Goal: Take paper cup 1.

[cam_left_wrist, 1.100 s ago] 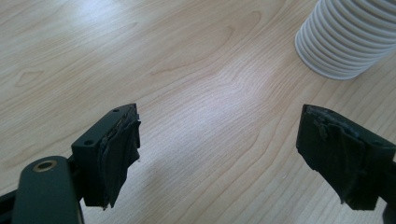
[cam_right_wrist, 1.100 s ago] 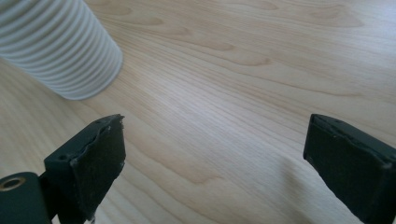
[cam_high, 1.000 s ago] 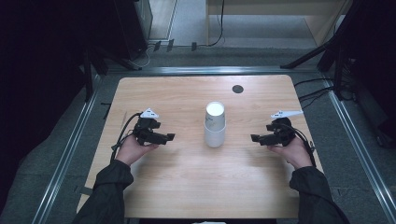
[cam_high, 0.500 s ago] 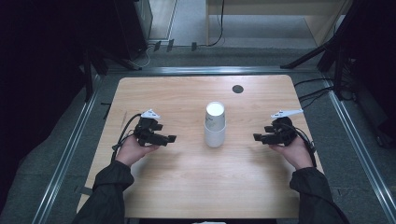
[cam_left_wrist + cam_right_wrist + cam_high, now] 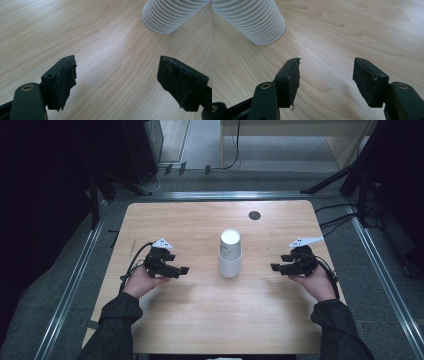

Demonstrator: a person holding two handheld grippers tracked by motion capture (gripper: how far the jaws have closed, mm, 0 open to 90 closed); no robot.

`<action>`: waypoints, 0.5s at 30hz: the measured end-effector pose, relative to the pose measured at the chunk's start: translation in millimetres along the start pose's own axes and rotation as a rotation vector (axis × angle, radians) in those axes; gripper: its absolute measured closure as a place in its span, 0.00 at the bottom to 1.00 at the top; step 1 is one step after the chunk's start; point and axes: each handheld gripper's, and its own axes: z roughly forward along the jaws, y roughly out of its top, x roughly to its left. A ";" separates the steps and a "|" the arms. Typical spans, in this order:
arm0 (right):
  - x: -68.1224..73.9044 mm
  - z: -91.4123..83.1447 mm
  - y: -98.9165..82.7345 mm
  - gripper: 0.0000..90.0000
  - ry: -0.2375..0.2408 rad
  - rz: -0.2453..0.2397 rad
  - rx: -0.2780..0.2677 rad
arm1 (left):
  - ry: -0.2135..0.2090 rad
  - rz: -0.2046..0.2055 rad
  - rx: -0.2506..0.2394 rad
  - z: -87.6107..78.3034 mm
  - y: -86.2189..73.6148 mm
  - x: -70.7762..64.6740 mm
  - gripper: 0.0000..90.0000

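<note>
We hold a claw in each hand. The cups (image 5: 230, 254) stand in one white stack, mouth down, near the middle of the table (image 5: 200, 320). The stack is upright and it is between our two claws.

The left claw (image 5: 182, 270) is spread, with nothing in it. Its jaws have just been closing a little, and we see bare wood between them. The right claw (image 5: 274, 267) is spread too, a bit less wide, and it is also empty. Both claws point in at the stack, but neither touches it.

We think the job now is to reach in and take hold of the cups. To do it well, we should go slowly from both sides, so the stack does not tip. One claw can hold the low cups steady. The other can pinch the top cup by its side, not too hard, as thin cups may squash. The jaws look narrower than the stack, so we should open them wider first. Then we lift straight up, so the cup slides off and the others stay put.
</note>
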 end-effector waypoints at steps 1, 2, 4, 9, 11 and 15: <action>1.5 -1.0 1.4 0.41 0.009 -0.012 -0.003 | 0.000 0.008 -0.001 -0.5 0.1 -0.6 0.18; 3.6 -2.2 3.1 0.40 0.012 -0.030 -0.003 | -0.003 0.012 -0.003 -1.2 0.3 -1.6 0.18; 8.1 -3.5 6.5 0.39 0.023 -0.075 -0.002 | -0.012 0.018 -0.010 -3.2 0.7 -2.8 0.18; 17.4 -7.8 16.6 0.38 0.071 -0.133 -0.009 | -0.020 0.036 -0.017 -5.2 0.6 -6.2 0.18; 20.6 -10.0 24.8 0.38 0.088 -0.171 0.012 | -0.021 0.045 -0.014 -5.4 0.2 -7.0 0.18; 25.2 -14.2 36.6 0.38 0.115 -0.211 0.021 | -0.027 0.059 -0.010 -6.0 -0.2 -8.9 0.18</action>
